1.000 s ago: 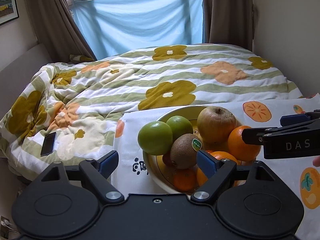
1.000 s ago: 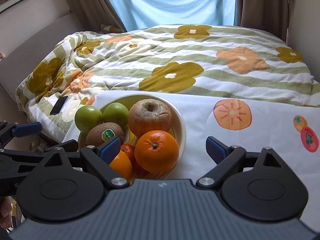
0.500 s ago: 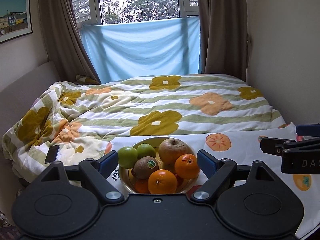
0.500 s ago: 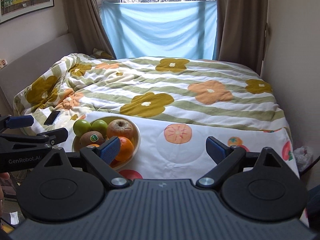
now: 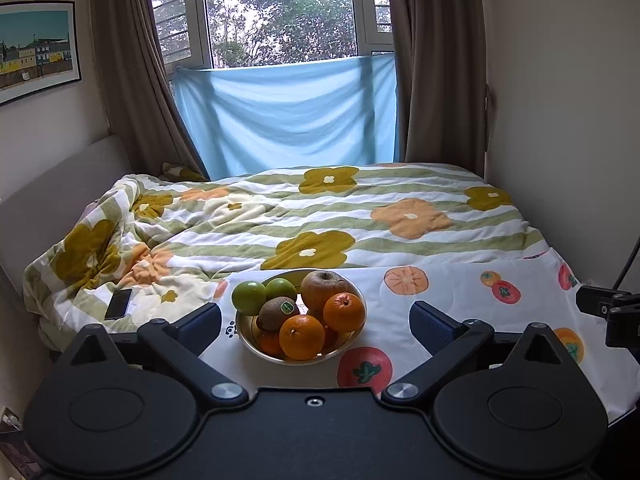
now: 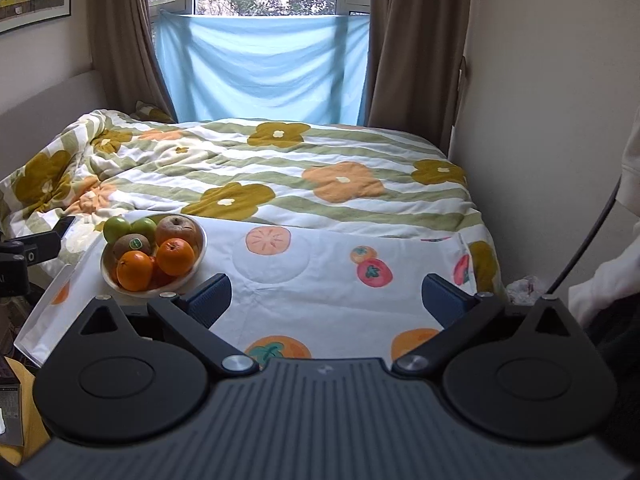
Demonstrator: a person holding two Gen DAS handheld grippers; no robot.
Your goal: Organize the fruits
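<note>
Left gripper (image 5: 315,322): jaws opening wide, nothing between the pads, raised back from the bowl (image 5: 256,346). Right gripper (image 6: 326,294): jaws wide apart, nothing between them, aimed at bare tablecloth (image 6: 328,280) well right of the fruit.

Bowl near the left edge of the cloth-covered table, piled full. Front: two oranges (image 5: 302,337), touching each other. Behind them: a kiwi (image 5: 279,313) with a sticker, a brownish wrinkled apple (image 5: 325,289), two green fruits (image 5: 249,298) at the far left rim. More orange and red fruit half buried underneath; kind hard to tell.

Probably firm and round, all of it, fairly light, prone to rolling once released. Oranges: dimpled skin, likely decent grip; best taken across the widest part, from above. Kiwi: softer, likely to bruise under a hard squeeze. Apple: looks aged, possibly soft. Green fruits: smooth, perhaps slippery, perched at the rim. Top pieces first, since the lower ones prop the pile.
</note>
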